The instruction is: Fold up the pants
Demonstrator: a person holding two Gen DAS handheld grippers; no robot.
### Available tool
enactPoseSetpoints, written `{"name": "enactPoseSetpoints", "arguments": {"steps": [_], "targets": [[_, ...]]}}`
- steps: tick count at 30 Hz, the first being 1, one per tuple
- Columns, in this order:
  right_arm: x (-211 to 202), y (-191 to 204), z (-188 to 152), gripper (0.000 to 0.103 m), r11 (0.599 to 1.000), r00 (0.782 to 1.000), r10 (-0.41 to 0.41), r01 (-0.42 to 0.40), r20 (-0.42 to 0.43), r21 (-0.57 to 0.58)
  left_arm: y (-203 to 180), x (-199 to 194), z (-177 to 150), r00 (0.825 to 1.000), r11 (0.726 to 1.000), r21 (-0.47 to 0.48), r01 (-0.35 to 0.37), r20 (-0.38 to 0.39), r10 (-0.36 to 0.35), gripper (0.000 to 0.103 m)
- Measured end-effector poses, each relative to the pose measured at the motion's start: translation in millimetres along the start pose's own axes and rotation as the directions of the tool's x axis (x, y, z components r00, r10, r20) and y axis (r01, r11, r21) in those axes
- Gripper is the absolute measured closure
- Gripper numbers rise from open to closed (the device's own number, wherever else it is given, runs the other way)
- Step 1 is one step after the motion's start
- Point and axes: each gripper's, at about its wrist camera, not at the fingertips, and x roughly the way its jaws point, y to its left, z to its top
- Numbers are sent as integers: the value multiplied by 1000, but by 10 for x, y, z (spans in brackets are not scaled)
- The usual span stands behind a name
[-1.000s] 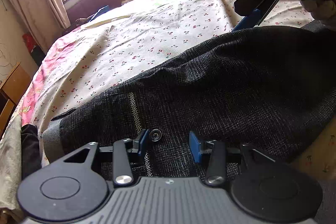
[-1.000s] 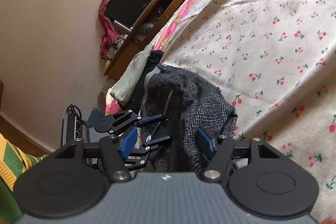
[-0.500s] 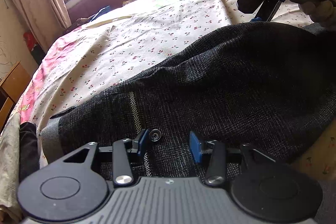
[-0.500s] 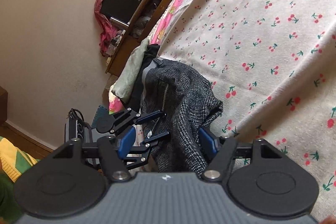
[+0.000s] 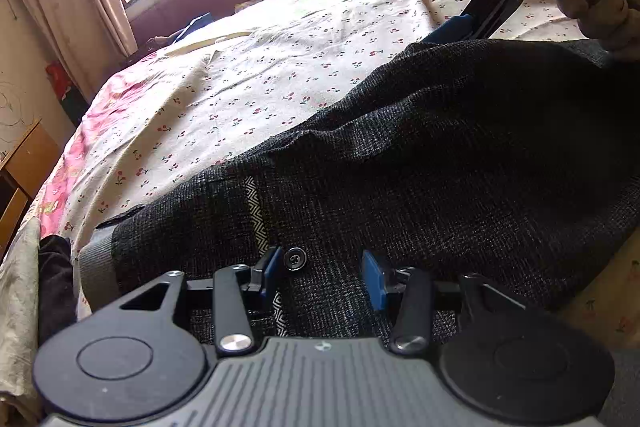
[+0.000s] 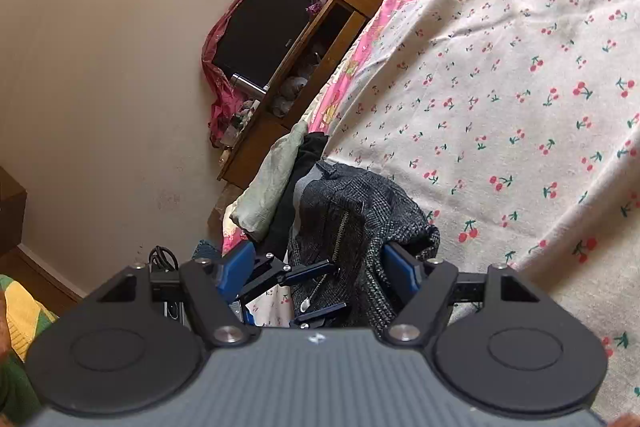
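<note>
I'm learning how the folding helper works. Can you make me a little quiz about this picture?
1. True or false: the pants lie on a bedsheet printed with cherries.
2. Which gripper has the waistband button just ahead of its fingers? A) left gripper B) right gripper
3. Fill in: the pants are dark ____ in colour.

Key: 1 true. 2 A. 3 grey.

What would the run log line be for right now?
step: fold pants | left tool: open at waistband by button | right tool: open around pants | surface: bed
</note>
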Motion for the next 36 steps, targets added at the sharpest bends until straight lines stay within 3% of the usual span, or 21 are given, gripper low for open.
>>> {"name": "enactPoseSetpoints", "arguments": {"steps": [4,6,8,11,14,15,17,19,20,22,25,28,30,32,34,36], "targets": [[185,-60,-53,29,999,998,-52,53,-40,4,-16,14,-2,1000,1000,-1,-4,4,4,46],[411,-192,-57,30,988,983,-142,148,-119,41,-22,9,4,1000,1000,9,-5,3,5,46],[511,-200,-44,30,983,974,-182,185,-133,11,-19,-5,-8,1000,1000,12,-3,3,3,46],[323,-221,46,31,989,991,-128,126,27,76,-13,-4,-23,1000,1000,7,-1,11,1,45],[111,-476,161,32,962,982,14,-65,187,266,-3,8,-30,1000,1000,-10,-2,20,2,45],[115,-547,147,32,947,977,13,-80,212,310,1,12,-29,1000,1000,-13,-1,19,1,45],[167,-584,126,36,960,979,-65,8,194,281,-15,9,-40,1000,1000,-4,-7,24,7,45],[220,-546,102,56,959,973,-195,164,121,231,-56,-6,-48,999,999,24,-24,27,23,45],[200,-475,69,55,952,962,-254,231,97,203,-68,-18,-45,999,999,33,-30,25,29,45],[29,-284,-26,46,944,943,-308,286,124,167,-85,-52,-31,999,999,37,-38,16,38,45],[-410,122,-380,40,906,884,-422,405,204,119,-142,-155,15,999,998,48,-36,35,35,45],[-823,355,-832,39,810,782,-585,574,216,117,-305,-248,126,998,996,86,3,66,-9,45],[-1216,300,-1162,42,723,694,-691,654,202,223,-485,-264,224,995,987,150,64,63,-74,45],[-1658,296,-1436,44,671,632,-739,655,234,349,-737,-192,333,989,959,240,148,-28,-145,45],[-2075,402,-1687,42,592,529,-804,674,271,442,-1025,-240,404,989,924,355,141,-10,-147,45],[-2509,560,-2005,41,522,422,-853,673,306,524,-1291,-317,544,980,897,406,177,11,-198,45]]}}
